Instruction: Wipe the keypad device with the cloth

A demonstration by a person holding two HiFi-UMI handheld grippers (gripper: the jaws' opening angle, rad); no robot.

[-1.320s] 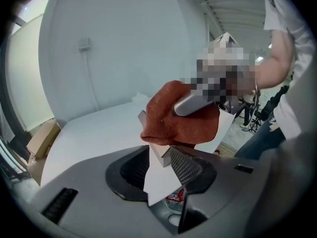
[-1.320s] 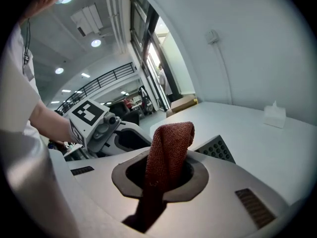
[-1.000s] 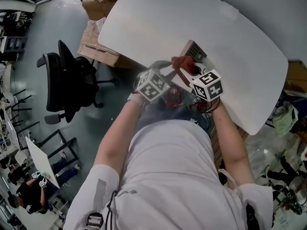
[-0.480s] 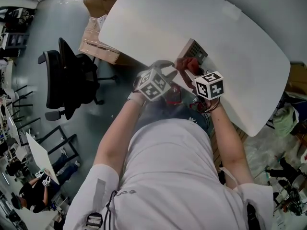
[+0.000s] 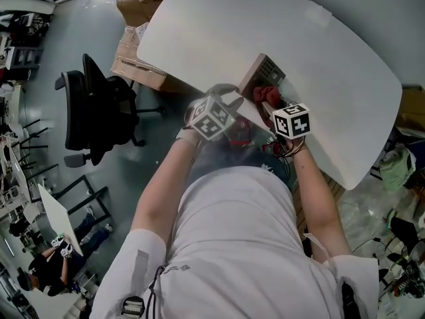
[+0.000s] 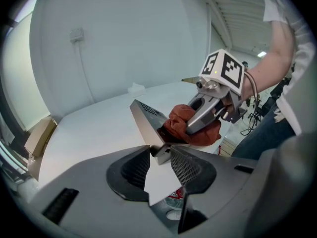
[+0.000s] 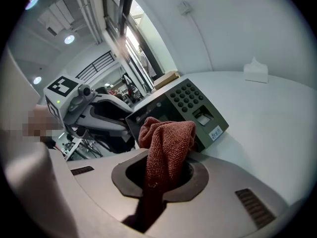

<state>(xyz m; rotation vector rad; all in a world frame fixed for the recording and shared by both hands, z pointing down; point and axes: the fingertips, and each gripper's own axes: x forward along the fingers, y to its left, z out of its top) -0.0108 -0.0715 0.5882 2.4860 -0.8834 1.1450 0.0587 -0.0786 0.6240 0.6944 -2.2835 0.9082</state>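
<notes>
The grey keypad device point(image 5: 264, 70) stands tilted up on its edge near the front rim of the white table point(image 5: 319, 52). My left gripper point(image 5: 234, 103) is shut on the device's near corner point(image 6: 159, 151), which sits clamped between the two jaws. In the right gripper view the keys and the sticker face on the device point(image 7: 190, 105) show. My right gripper point(image 5: 267, 106) is shut on a rust-red cloth point(image 7: 166, 143), and the bunched cloth point(image 6: 184, 124) presses against the device's face. The left gripper point(image 7: 96, 114) shows behind the device.
A white box point(image 7: 255, 72) lies farther back on the table. Cardboard boxes point(image 5: 136, 62) are stacked on the floor by the table's left end, with a black office chair point(image 5: 99, 115) beside them. Cables and gear clutter the floor at right point(image 5: 398, 165).
The right gripper and cloth have slid a little right and toward me across the device's face. The device stands tilted a bit steeper in the left gripper.
</notes>
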